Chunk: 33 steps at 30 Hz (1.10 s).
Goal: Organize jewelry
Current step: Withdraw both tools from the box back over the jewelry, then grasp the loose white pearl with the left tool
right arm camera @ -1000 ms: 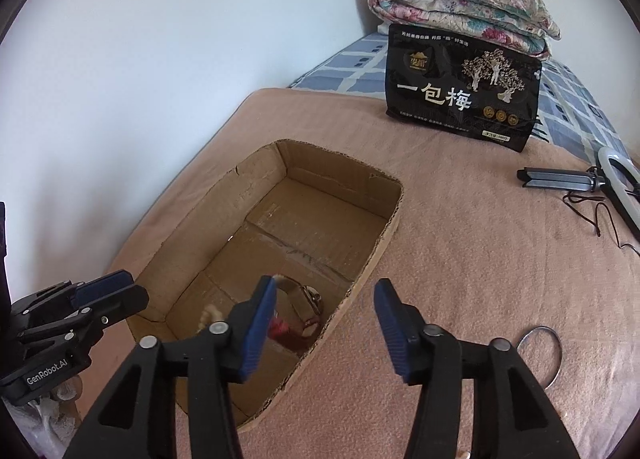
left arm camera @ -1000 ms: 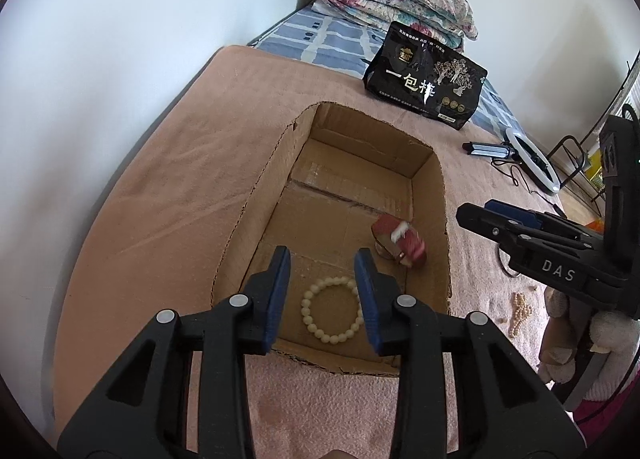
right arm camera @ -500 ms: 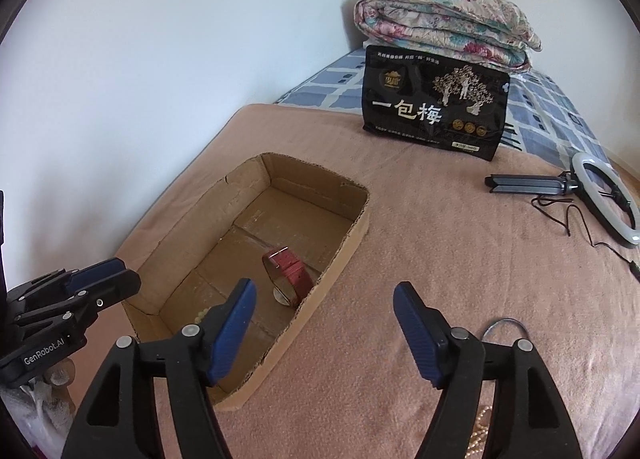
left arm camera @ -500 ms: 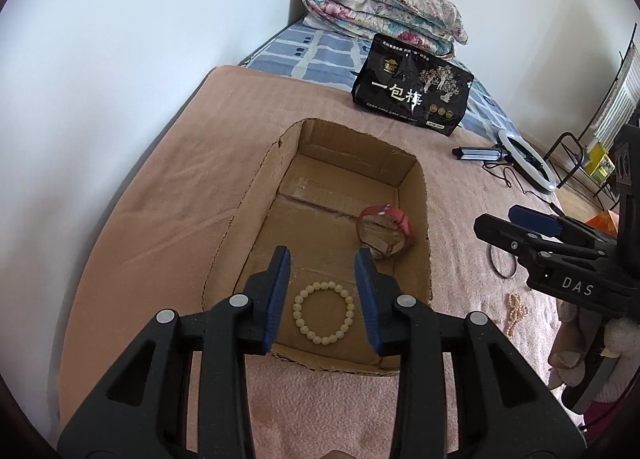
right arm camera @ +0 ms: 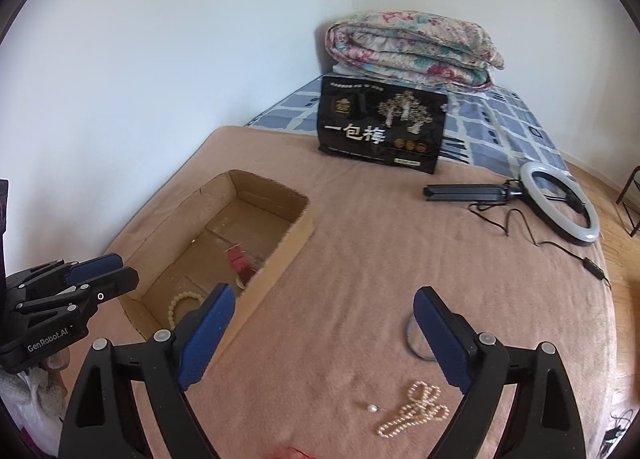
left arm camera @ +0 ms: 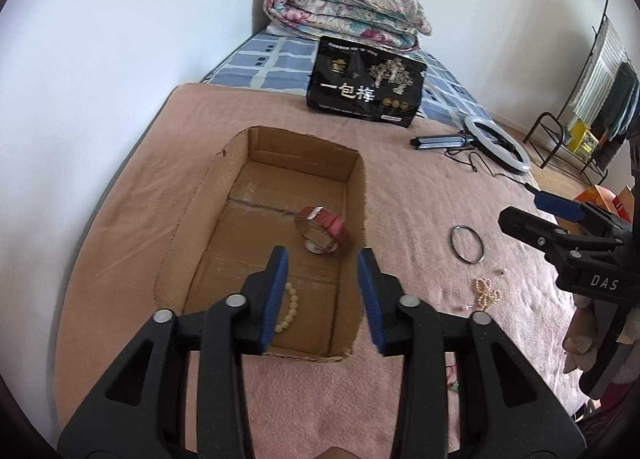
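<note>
From the left wrist view, the left gripper (left arm camera: 323, 291), black with 2 blue-padded fingers, tilts down over the near end of the open brown cardboard box (left arm camera: 362, 195); its jaws are opening with nothing clamped between them. 1 cream beaded bracelet (left arm camera: 290, 309) lies on the box floor, partly hidden behind the left pad. 1 red-strapped wristwatch (left arm camera: 322, 229) lies deeper in the box, beyond the fingertips. Out on the pink fleece blanket (left arm camera: 404, 199), right of the box, lie 1 thin dark metal bangle (left arm camera: 467, 243) and 1 bunched pearl necklace (left arm camera: 486, 293). The right gripper (left arm camera: 558, 225) reaches in from the right edge, above that jewelry.

From the right wrist view, the right gripper (right arm camera: 324, 333) points down at the blanket (right arm camera: 360, 259) with its jaws opening wide and empty. The pearl necklace (right arm camera: 416, 409) lies just below the gap, with 1 loose pearl (right arm camera: 372, 408) beside it. The bangle (right arm camera: 412, 339) is partly hidden behind the right pad. The box (right arm camera: 288, 247) sits to the left, holding the bracelet (right arm camera: 180, 307) and watch (right arm camera: 240, 263). The left gripper (right arm camera: 100, 273) hovers by the box's near left corner.
</note>
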Each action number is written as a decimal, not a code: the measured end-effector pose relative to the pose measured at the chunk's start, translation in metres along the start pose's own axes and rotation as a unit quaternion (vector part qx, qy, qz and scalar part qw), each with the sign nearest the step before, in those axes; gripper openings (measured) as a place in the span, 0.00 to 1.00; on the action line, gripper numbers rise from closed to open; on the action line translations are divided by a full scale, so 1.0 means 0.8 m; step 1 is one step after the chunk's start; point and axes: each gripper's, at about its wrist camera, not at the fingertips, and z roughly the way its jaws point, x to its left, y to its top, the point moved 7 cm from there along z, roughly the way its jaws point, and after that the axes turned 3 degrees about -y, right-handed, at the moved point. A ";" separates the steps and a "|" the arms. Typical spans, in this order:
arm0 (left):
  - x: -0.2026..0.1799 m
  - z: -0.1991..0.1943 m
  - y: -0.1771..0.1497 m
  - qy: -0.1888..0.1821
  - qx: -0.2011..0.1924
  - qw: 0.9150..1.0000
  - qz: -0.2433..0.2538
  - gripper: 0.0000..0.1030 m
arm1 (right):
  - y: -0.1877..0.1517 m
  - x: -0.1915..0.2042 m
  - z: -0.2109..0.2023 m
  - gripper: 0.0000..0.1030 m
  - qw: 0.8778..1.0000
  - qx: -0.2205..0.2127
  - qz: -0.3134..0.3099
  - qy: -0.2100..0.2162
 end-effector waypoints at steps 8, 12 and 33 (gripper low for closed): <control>-0.055 -0.007 -0.006 -0.030 -0.003 0.999 0.024 0.58 | -0.023 -0.086 -0.046 1.00 0.998 -0.019 0.042 -0.036; -0.089 -0.001 -0.017 -0.049 0.007 0.998 0.041 0.58 | -0.041 -0.125 -0.065 1.00 0.996 -0.022 0.064 -0.052; -0.181 0.054 -0.068 -0.108 0.074 0.985 0.109 0.49 | -0.127 -0.206 -0.012 0.84 0.992 0.045 0.106 -0.049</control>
